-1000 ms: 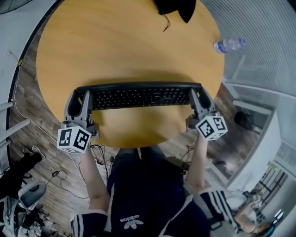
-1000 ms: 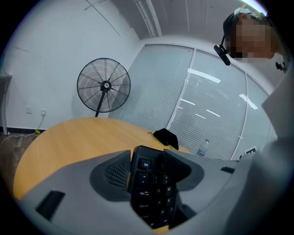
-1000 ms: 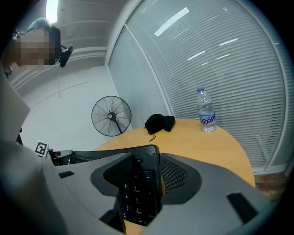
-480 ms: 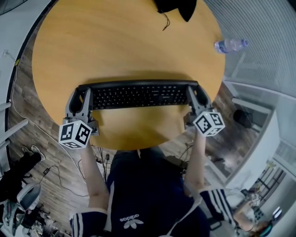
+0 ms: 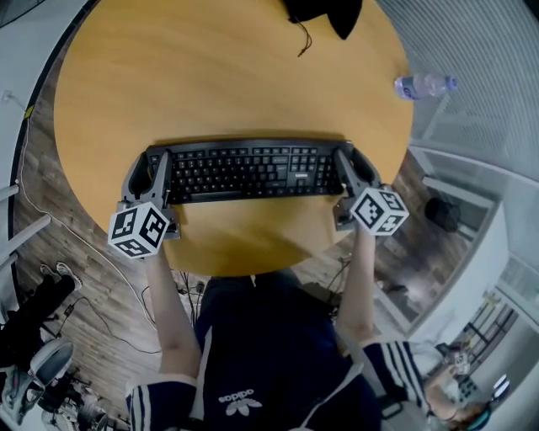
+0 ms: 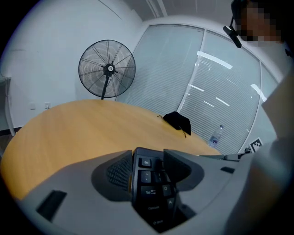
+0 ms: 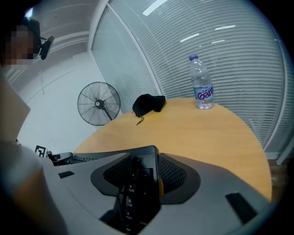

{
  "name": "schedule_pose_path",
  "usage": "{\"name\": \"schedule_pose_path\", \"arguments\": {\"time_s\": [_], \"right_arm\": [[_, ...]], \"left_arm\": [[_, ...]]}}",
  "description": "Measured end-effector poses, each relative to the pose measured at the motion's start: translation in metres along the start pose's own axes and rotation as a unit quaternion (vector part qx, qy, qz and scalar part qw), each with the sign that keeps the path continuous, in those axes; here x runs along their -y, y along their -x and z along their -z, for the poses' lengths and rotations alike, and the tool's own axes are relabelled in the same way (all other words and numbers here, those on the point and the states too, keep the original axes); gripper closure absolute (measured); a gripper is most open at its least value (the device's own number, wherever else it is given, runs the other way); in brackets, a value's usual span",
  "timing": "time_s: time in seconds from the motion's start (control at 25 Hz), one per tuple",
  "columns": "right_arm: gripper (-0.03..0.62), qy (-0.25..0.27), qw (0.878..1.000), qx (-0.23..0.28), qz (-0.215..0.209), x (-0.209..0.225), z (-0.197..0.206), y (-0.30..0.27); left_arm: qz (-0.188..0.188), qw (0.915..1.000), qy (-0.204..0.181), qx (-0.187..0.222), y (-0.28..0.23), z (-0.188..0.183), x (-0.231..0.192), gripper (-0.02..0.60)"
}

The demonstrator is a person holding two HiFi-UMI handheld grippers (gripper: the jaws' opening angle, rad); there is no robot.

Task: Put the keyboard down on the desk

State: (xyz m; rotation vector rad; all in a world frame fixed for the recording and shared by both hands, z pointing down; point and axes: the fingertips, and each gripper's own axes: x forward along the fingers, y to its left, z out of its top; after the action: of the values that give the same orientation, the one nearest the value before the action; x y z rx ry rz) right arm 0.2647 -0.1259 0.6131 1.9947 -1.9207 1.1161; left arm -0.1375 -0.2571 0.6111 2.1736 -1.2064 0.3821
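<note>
Round wooden desk (image 5: 227,76) in an office walled with blinds, seen from above. Across its near half, black keyboard (image 5: 248,171), square to the person's chest, low over the wood or resting on it; cannot tell which. Left gripper (image 5: 157,168): jaws narrowly parted, pinching the keyboard's left end beside the Esc and Tab keys. Right gripper (image 5: 346,164): jaws likewise clamped on the right end, at the number pad. Near desk edge just behind both grippers. Wide bare wood beyond the keyboard. At the far edge, black pouch (image 5: 324,13); at the right rim, water bottle (image 5: 425,84), both well apart from the keyboard. Standing fan (image 6: 106,69) past the desk.
</note>
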Motion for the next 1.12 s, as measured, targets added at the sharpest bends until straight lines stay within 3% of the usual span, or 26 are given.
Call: {"name": "schedule_pose_path", "arguments": {"time_s": [0.64,1.12], "right_arm": [[0.419,-0.025,0.999,-0.036,0.02,0.01,0.014,-0.01],[0.419,-0.021,0.999,-0.035,0.028,0.013,0.018,-0.012]], "left_arm": [[-0.052,0.996,-0.012,-0.071,-0.009,0.015,-0.005,0.371],[-0.054,0.9958,-0.009,-0.073,-0.011,0.017,-0.005,0.371]]}}
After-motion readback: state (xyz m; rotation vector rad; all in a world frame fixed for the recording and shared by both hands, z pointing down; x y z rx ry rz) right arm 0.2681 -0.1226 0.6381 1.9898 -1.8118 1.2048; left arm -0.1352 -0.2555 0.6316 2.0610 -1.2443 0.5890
